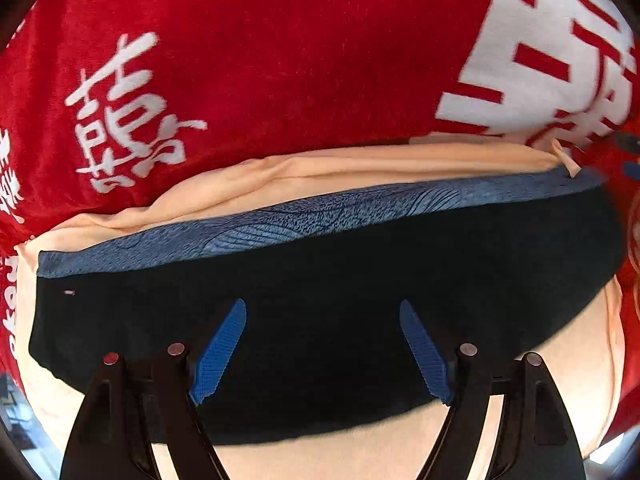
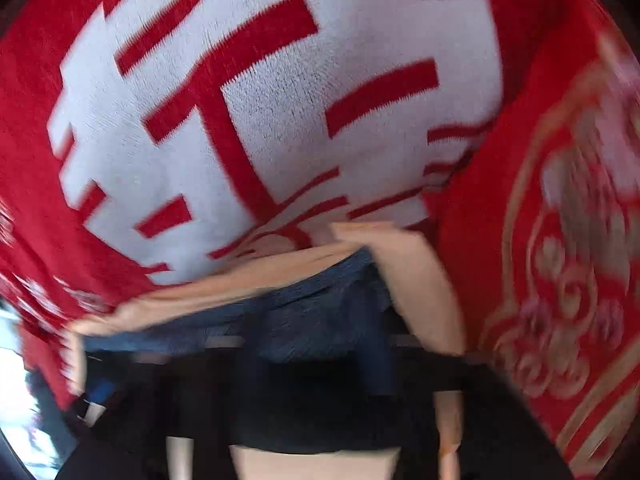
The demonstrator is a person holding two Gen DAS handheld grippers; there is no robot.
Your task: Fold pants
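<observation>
Folded dark pants (image 1: 320, 260) with a blue patterned band (image 1: 320, 216) along the far edge lie on a peach cloth (image 1: 280, 172). My left gripper (image 1: 322, 308) hangs just over the dark fabric, blue pads (image 1: 218, 352) wide apart, open, with nothing pinched. The right wrist view is smeared by motion. It shows the same dark pants (image 2: 320, 412), the blue band (image 2: 320, 320) and a turned-up peach flap (image 2: 420, 280). My right gripper (image 2: 328, 380) shows only as dark blurred fingers standing apart over the pants, open.
A red blanket (image 1: 280, 60) with white characters covers the surface beyond the clothes, and its large white character (image 2: 280, 100) fills the right wrist view. The blanket's gold-patterned part (image 2: 560, 280) lies to the right. A blurred blue and white shape (image 2: 96, 400) sits at the lower left.
</observation>
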